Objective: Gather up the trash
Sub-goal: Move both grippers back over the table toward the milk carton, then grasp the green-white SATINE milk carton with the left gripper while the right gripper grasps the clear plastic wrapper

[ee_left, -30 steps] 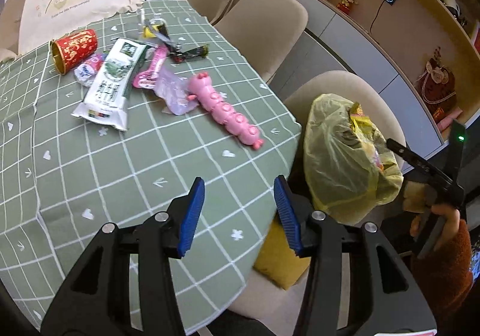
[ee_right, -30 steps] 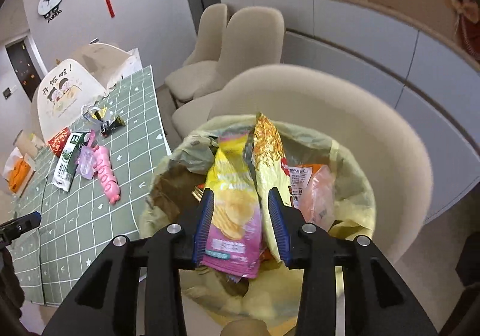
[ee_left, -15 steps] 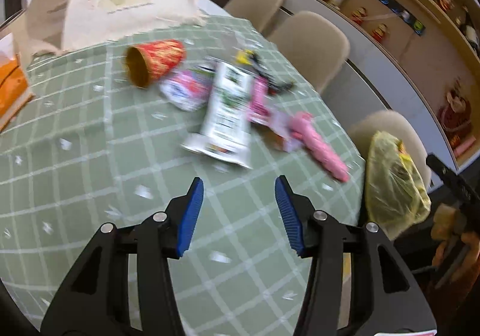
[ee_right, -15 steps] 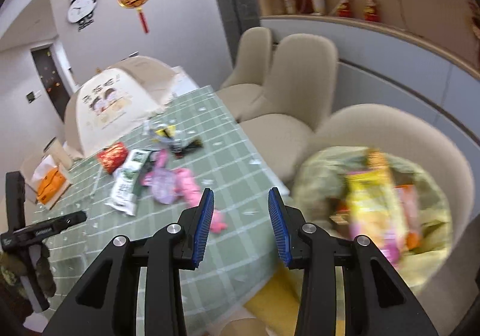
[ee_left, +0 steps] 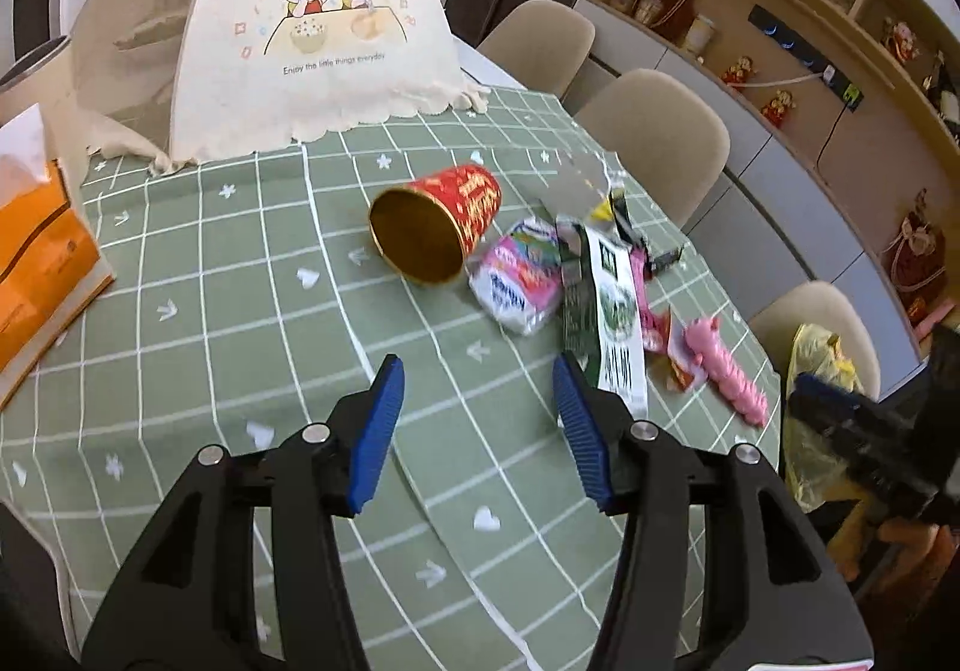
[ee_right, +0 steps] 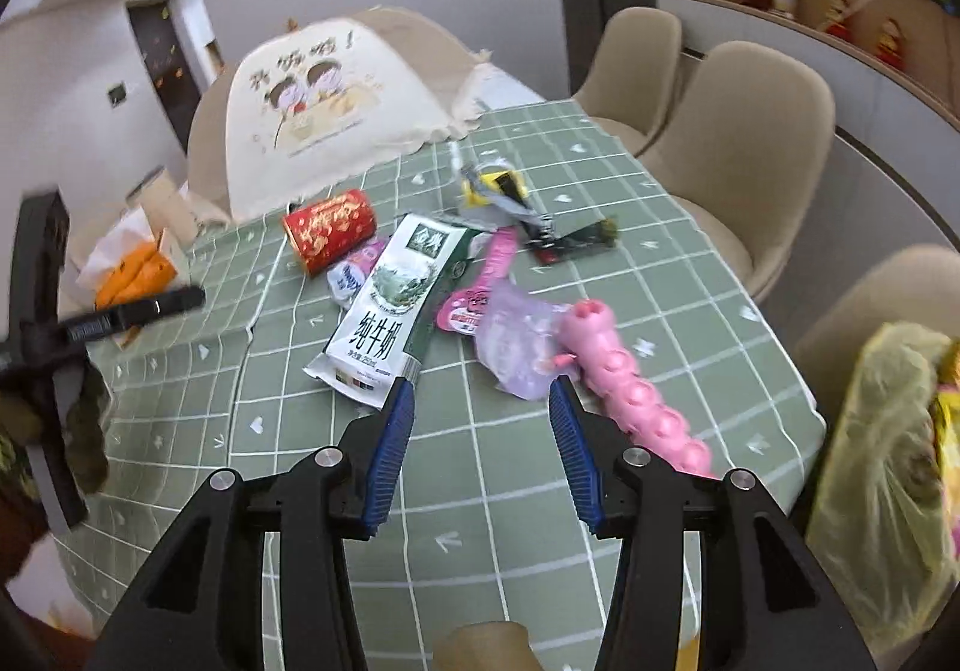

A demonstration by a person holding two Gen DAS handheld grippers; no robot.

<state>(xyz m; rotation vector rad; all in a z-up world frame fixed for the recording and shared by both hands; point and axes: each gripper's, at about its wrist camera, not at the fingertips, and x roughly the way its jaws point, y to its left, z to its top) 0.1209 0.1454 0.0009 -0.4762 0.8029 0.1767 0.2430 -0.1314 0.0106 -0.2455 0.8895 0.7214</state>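
Trash lies on the green checked tablecloth (ee_left: 240, 311): a red paper cup (ee_left: 438, 233) on its side, a white and pink wrapper (ee_left: 519, 278), a flattened milk carton (ee_right: 393, 305), a pink caterpillar-shaped piece (ee_right: 636, 383), a pale purple wrapper (ee_right: 519, 338) and dark wrappers (ee_right: 540, 227). My left gripper (ee_left: 477, 425) is open and empty above the table, short of the cup. My right gripper (ee_right: 480, 440) is open and empty, just short of the carton and the pink piece. A yellow trash bag (ee_right: 888, 467) with snack packets stands on a chair at the right.
A cream food cover (ee_left: 312, 29) stands at the table's far end. An orange tissue box (ee_left: 36, 257) sits at the left. Beige chairs (ee_right: 738, 143) line the right side, with a shelf wall behind them.
My right gripper has swung left from the trash bag to the table. My left gripper has turned left and moved in toward the red cup. Both stay open.
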